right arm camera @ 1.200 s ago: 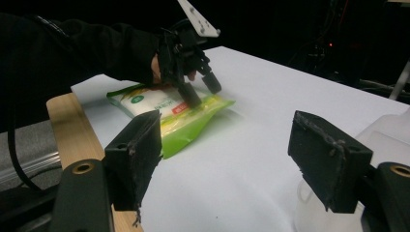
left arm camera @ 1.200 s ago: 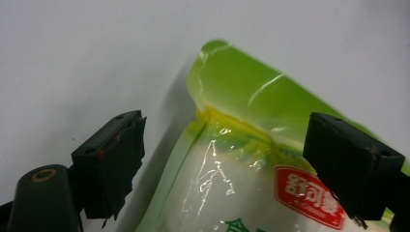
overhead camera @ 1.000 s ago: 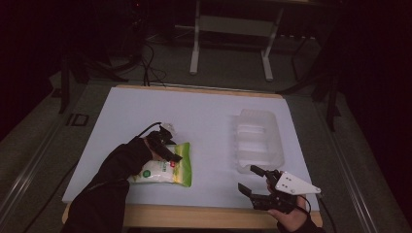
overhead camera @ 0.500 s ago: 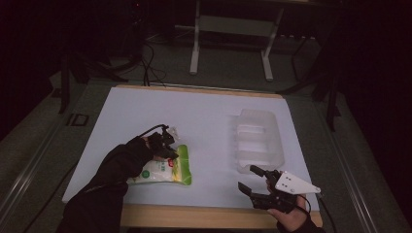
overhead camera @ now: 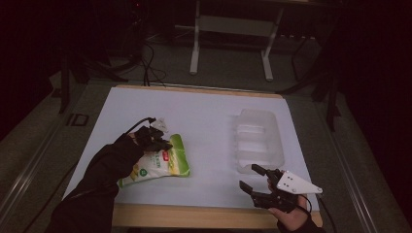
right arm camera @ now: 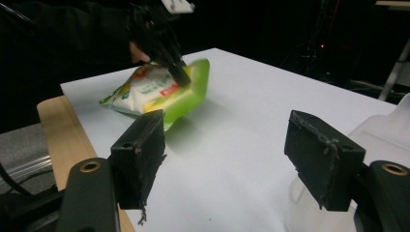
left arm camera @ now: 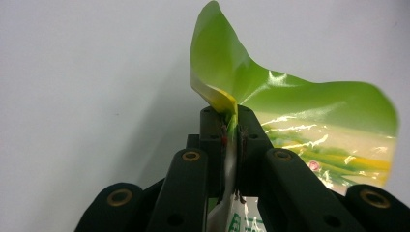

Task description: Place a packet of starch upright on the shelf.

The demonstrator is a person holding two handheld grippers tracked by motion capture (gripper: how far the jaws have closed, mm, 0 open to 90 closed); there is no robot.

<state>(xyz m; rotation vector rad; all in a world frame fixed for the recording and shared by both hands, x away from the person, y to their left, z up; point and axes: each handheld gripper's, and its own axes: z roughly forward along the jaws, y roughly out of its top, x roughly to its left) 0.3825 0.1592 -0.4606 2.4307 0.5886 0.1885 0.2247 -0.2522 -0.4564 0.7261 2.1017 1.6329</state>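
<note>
Green snack bag (overhead camera: 160, 164) now tilted up, its top edge pinched in left tool (overhead camera: 158, 141); right tool (overhead camera: 253, 180) wide, well apart.

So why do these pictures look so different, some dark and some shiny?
High view: dim room, only the white table is lit. Left gripper view: glare streaks on the green snack bag. Right gripper view: near fingers soft and blurred, bag casts a shadow.

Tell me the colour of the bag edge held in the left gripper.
Bright green bag edge, with a yellow fold at the left gripper; clearest in the left gripper view.
</note>
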